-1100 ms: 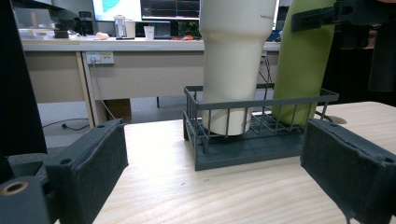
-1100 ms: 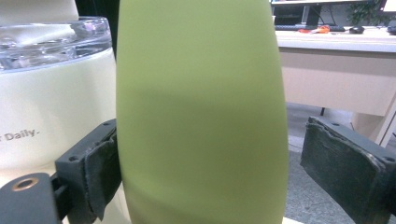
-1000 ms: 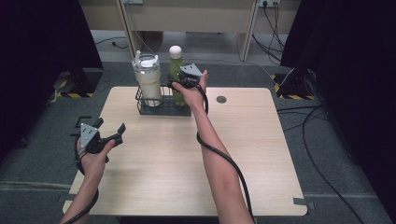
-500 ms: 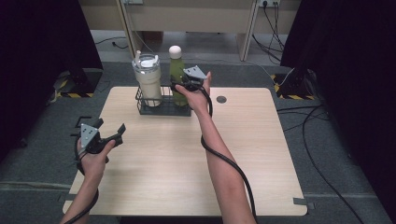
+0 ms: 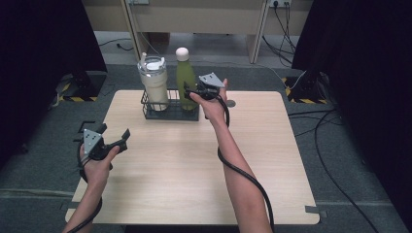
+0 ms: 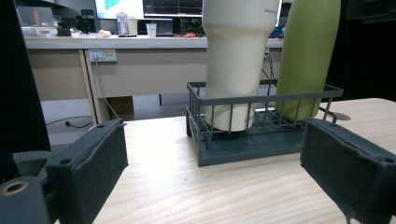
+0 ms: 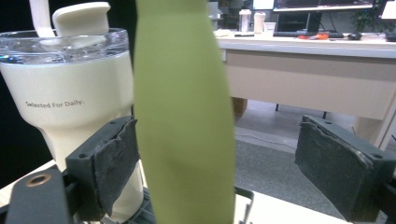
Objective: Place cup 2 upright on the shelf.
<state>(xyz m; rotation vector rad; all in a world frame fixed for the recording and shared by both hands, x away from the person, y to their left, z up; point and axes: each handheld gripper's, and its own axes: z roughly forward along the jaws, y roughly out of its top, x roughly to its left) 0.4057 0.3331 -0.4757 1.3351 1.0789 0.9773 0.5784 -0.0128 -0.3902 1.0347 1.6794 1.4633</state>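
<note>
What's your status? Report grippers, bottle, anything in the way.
Right gripper open, jaws either side of the green bottle, not closed on it. Left gripper open, low over the table. Bottle upright in the wire rack; cream tumbler close beside it.

Left gripper (image 6: 215, 182) jaws apart, facing rack (image 6: 261, 144) w/ tumbler (image 6: 236, 60) & bottle (image 6: 308, 51).
</note>
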